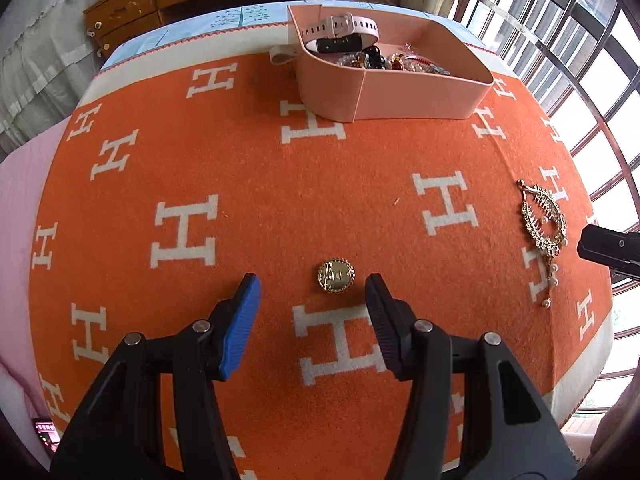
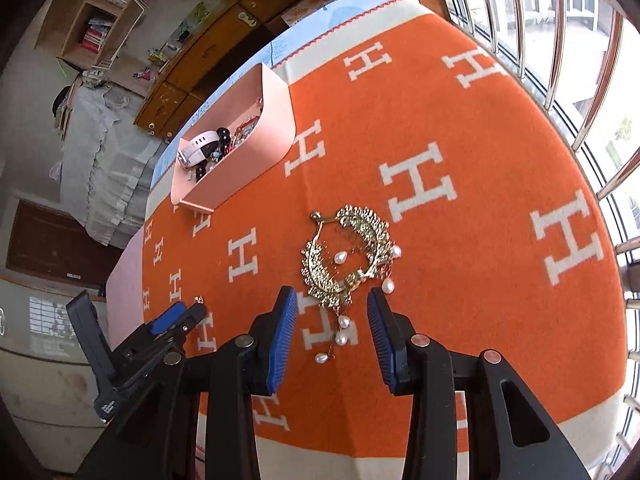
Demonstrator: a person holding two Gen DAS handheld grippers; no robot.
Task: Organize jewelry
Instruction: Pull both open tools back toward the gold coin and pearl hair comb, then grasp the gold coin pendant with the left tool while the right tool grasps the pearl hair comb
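On the orange blanket (image 1: 240, 168), two loose pieces remain outside the pink box (image 1: 400, 96), which stands toward the far edge and already holds a watch (image 1: 340, 28) and mixed beads.

Left gripper (image 1: 312, 292): jaws released, nothing between the pads. The round gold brooch (image 1: 335, 276) lies flat on the blanket just ahead of the fingertips, within the gap line but untouched.

Right gripper (image 2: 332, 308): jaws apart, not clenched. The lower end of the gold hair comb (image 2: 348, 256) and its pearl drops (image 2: 340, 332) lie between the fingers; neither pad appears to press on them. In the left wrist view the comb sits near the right edge of the blanket, well apart from the brooch.

Handling, by judgement. The brooch looks small, stiff and light, with a smooth polished face likely to slip; its beaded rim is the better purchase, taken across the width. Lying flat on soft pile, it may need the pads pushed slightly into the cloth to get under the rim.

The comb looks like thin, ornate metal: rigid in the body, but its teeth and leaf edges may bend or snag the weave. The pearl drops hang on fine links, will swing freely and should not bear the grip. Hold is best taken on the solid crescent body at its lower end.
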